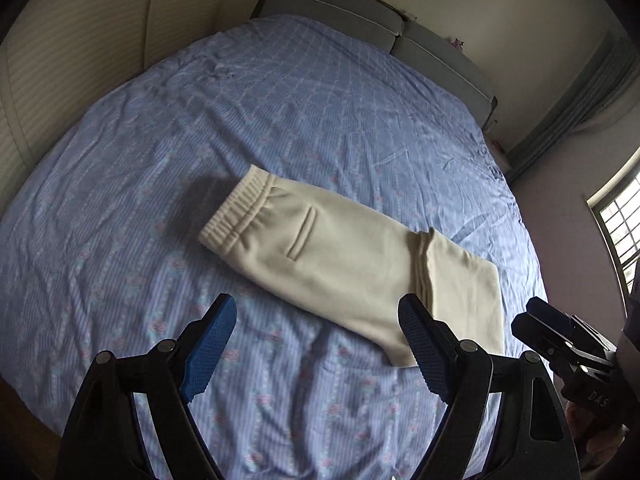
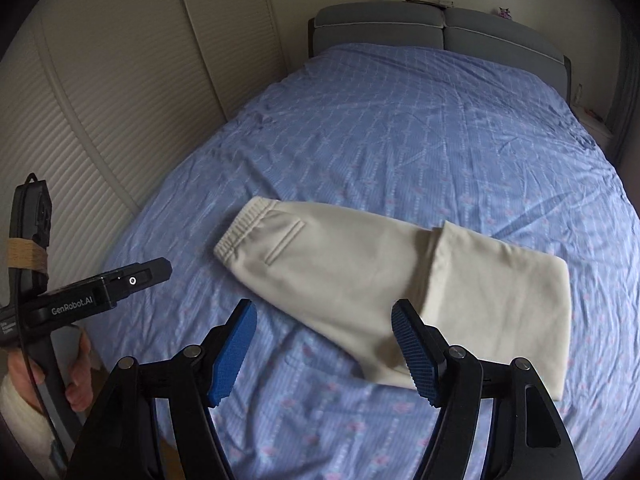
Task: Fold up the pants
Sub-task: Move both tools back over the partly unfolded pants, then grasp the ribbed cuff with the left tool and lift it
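Note:
Cream pants lie folded on the blue patterned bed cover. Their ribbed waistband points left, and the leg ends are doubled over at the right. My left gripper hovers above the pants' near edge, open, with nothing between its blue pads. In the right wrist view the same pants lie just ahead of my right gripper, which is also open and empty. Neither gripper touches the cloth.
A grey padded headboard closes the far end of the bed. Louvred wardrobe doors run along the left side. A window is at the right. A hand holds the left tool's handle at the lower left.

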The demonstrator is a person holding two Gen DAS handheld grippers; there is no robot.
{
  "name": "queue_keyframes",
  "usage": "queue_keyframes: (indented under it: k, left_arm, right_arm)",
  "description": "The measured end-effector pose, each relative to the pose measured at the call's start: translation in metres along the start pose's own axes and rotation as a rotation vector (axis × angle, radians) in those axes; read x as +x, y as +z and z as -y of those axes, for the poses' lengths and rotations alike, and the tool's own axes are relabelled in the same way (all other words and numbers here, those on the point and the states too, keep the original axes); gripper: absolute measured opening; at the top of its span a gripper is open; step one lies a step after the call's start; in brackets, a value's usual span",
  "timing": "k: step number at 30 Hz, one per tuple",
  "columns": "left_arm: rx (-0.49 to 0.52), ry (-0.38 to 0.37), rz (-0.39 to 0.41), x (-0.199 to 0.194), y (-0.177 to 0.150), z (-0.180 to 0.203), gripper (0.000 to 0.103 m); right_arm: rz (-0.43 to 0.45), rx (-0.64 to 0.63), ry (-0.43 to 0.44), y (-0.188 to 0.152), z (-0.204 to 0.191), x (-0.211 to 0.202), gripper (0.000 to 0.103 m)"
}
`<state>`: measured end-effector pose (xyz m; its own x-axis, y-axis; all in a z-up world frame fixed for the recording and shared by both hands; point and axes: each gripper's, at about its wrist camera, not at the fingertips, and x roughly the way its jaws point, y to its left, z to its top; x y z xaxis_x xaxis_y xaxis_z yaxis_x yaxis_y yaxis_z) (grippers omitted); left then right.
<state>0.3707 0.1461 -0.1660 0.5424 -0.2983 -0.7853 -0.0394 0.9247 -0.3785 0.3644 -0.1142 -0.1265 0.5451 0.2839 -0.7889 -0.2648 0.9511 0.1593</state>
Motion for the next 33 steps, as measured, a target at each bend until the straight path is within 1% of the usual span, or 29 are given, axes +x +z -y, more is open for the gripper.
queue_keyframes:
  k: [2, 4, 7, 10, 14, 16, 19, 22, 23, 25, 26, 27, 28, 29, 33]
  left_arm:
    - [-0.014, -0.025, -0.020, 0.011, 0.006, -0.026, 0.083]
    - [-0.050, -0.057, -0.038, 0.027, 0.011, -0.052, 0.083]
    - [-0.133, -0.152, -0.075, 0.059, 0.016, -0.089, 0.083]
    - [-0.198, -0.223, -0.109, 0.095, 0.019, -0.119, 0.083]
    - [-0.274, -0.273, -0.171, 0.144, 0.024, -0.148, 0.082]
    - [-0.299, -0.286, -0.186, 0.164, 0.025, -0.159, 0.082]
    - [-0.332, -0.307, -0.220, 0.190, 0.027, -0.171, 0.081]
    - [-0.365, -0.373, -0.240, 0.209, 0.031, -0.178, 0.080]
    - [-0.374, -0.404, -0.240, 0.214, 0.033, -0.180, 0.079]
    - [-0.399, -0.485, -0.239, 0.223, 0.041, -0.183, 0.070]
    - [-0.421, -0.544, -0.237, 0.229, 0.046, -0.184, 0.064]
    - [-0.434, -0.604, -0.234, 0.236, 0.052, -0.185, 0.064]
    - [-0.431, -0.649, -0.236, 0.243, 0.057, -0.185, 0.064]
    - [-0.414, -0.659, -0.250, 0.251, 0.062, -0.184, 0.064]
    - [-0.339, -0.618, -0.296, 0.273, 0.074, -0.168, 0.064]
  right_arm:
    - [-0.028, 0.009, 0.006, 0.007, -0.024, 0.024, 0.071]
    - [-0.061, 0.026, 0.011, 0.013, -0.041, 0.049, 0.071]
    - [-0.095, 0.046, -0.010, 0.022, -0.059, 0.085, 0.071]
    - [-0.124, 0.037, -0.052, 0.028, -0.071, 0.116, 0.071]
    - [-0.180, 0.026, -0.104, 0.033, -0.077, 0.155, 0.071]
    - [-0.204, 0.028, -0.118, 0.036, -0.077, 0.172, 0.071]
    - [-0.241, 0.024, -0.136, 0.039, -0.078, 0.197, 0.071]
    - [-0.266, 0.016, -0.151, 0.041, -0.079, 0.217, 0.071]
    - [-0.272, 0.016, -0.152, 0.042, -0.079, 0.221, 0.071]
    - [-0.279, 0.018, -0.153, 0.044, -0.079, 0.227, 0.071]
    - [-0.283, 0.019, -0.152, 0.045, -0.079, 0.229, 0.071]
    - [-0.285, 0.019, -0.152, 0.045, -0.080, 0.231, 0.071]
    - [-0.285, 0.018, -0.153, 0.046, -0.080, 0.232, 0.071]
    - [-0.281, 0.015, -0.156, 0.047, -0.080, 0.232, 0.071]
    - [-0.275, 0.005, -0.183, 0.050, -0.078, 0.236, 0.071]
